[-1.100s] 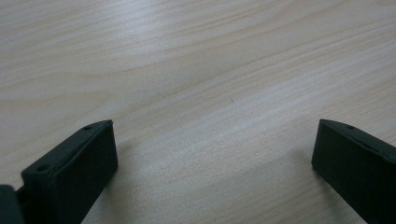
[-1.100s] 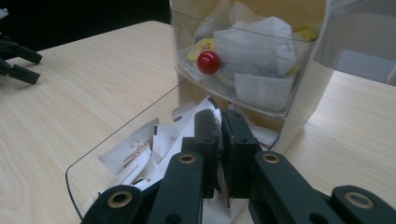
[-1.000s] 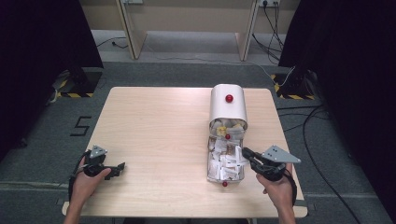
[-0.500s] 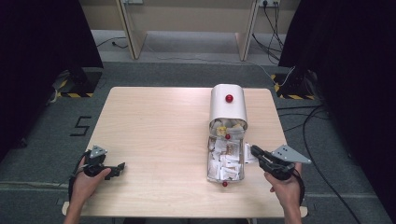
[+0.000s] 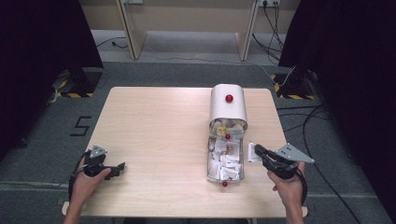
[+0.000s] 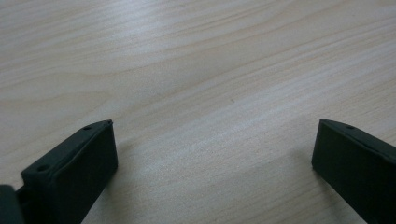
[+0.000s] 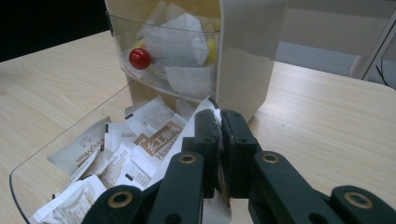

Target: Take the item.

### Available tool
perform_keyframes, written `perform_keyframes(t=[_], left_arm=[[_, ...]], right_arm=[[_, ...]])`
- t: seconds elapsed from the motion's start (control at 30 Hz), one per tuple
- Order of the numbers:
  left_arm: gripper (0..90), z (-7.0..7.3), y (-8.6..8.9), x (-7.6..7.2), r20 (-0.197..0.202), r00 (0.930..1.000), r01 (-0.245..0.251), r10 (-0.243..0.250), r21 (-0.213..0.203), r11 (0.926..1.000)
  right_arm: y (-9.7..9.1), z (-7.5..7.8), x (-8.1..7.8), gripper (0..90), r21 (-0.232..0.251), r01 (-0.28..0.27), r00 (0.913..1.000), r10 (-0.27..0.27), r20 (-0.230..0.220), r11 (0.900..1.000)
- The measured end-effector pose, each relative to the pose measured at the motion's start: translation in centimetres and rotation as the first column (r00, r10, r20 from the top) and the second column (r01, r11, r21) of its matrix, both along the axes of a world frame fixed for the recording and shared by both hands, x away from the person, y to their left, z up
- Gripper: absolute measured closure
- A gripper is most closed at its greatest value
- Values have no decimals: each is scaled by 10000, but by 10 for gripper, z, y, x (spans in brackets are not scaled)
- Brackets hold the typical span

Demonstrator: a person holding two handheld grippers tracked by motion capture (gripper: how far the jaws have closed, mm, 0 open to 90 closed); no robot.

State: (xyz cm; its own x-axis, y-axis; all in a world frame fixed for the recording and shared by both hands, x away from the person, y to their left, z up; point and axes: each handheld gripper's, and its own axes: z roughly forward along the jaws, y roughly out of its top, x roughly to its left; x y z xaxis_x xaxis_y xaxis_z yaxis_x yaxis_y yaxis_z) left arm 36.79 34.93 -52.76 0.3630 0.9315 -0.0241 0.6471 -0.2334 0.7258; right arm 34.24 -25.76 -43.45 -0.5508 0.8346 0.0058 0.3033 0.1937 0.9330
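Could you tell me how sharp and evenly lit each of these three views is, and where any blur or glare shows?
High view: even light, the table sharp, dark curtains at both sides, sachets in the clear tray too small to read. Left gripper view: soft sheen on the wood, the left gripper slightly blurred by nearness. Right gripper view: the right gripper and its sachet sharp, the background soft.

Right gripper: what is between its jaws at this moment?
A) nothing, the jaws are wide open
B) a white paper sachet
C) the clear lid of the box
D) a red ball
B: in the right gripper view the right gripper is clamped on a white sachet beside the clear tray.
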Motion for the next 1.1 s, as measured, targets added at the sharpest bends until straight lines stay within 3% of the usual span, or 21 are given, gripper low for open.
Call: perform_keyframes(t=[0.3, 0.6, 1.1], left_arm=[[0, 0, 0, 0, 0, 10000, 3, -3, -5, 10000], [0, 0, 0, 0, 1, 10000, 2, -2, -5, 10000], [0, 0, 0, 0, 3, 10000, 1, -1, 3, 10000]], right_arm=[[-8, -5, 5, 858, 13, 225, 9997, -225, -93, 9997], [-6, -4, 10, 859, -305, 356, 9993, -358, -49, 9989], [-5, -9, 32, 858, -390, 471, 9986, -480, -206, 9981]])
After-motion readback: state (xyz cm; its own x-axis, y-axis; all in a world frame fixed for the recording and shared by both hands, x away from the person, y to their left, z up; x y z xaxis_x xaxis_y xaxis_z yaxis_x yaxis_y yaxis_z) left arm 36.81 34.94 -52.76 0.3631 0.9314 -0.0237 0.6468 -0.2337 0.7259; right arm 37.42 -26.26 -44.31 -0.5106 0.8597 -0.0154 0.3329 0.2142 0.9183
